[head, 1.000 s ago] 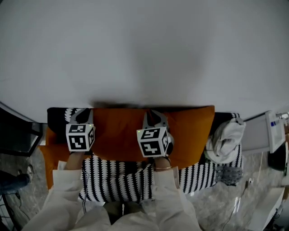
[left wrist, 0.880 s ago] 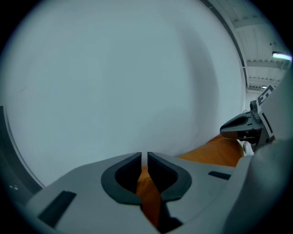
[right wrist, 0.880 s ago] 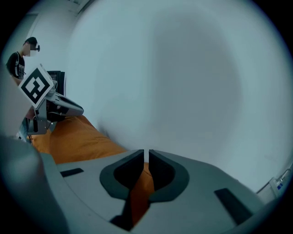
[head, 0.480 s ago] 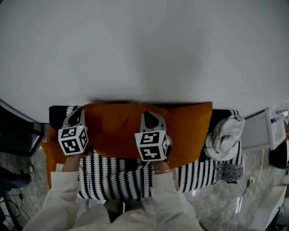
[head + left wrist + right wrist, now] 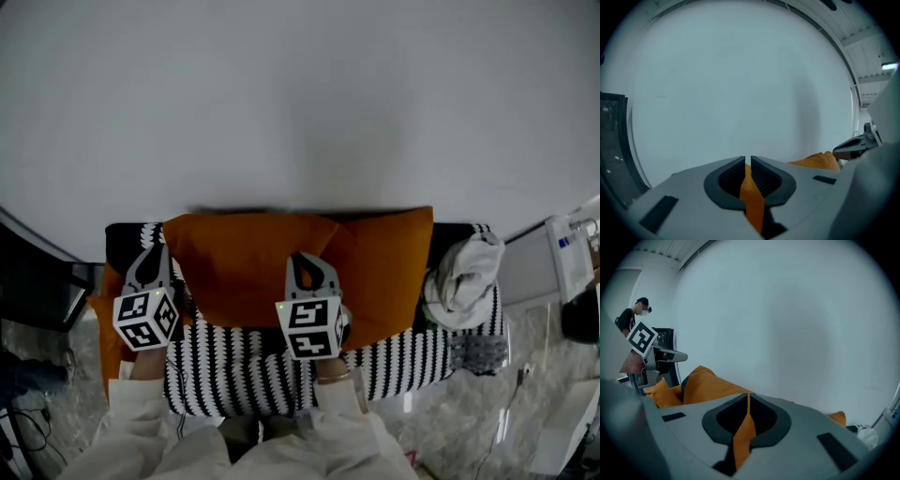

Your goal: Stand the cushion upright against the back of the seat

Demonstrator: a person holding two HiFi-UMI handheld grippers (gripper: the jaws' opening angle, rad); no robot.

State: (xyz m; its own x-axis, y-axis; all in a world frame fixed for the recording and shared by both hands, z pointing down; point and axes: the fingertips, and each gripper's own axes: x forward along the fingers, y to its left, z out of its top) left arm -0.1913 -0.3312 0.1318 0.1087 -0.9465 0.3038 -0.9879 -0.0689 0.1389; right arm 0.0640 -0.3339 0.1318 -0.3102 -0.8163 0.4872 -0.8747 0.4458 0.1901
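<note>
The orange cushion (image 5: 281,262) lies across the black-and-white striped seat (image 5: 234,375) with its far edge against the white wall. My left gripper (image 5: 149,267) is shut on the cushion's left corner; orange fabric (image 5: 751,197) shows pinched between its pads. My right gripper (image 5: 308,270) is shut on the cushion's near edge, about midway along. In the right gripper view a fold of orange fabric (image 5: 743,437) runs between the closed jaws, and the cushion's raised corner (image 5: 705,383) stands to the left.
A second orange cushion (image 5: 105,323) lies at the seat's left end, under the left gripper. A white bundled cloth (image 5: 461,281) sits at the right end. A dark cabinet (image 5: 37,281) stands on the left. A person (image 5: 632,317) stands far off in the right gripper view.
Both grippers have pulled back towards me and risen with the cushion's near edge. The left one has also drifted left. The cushion now stands steeper against the wall.
</note>
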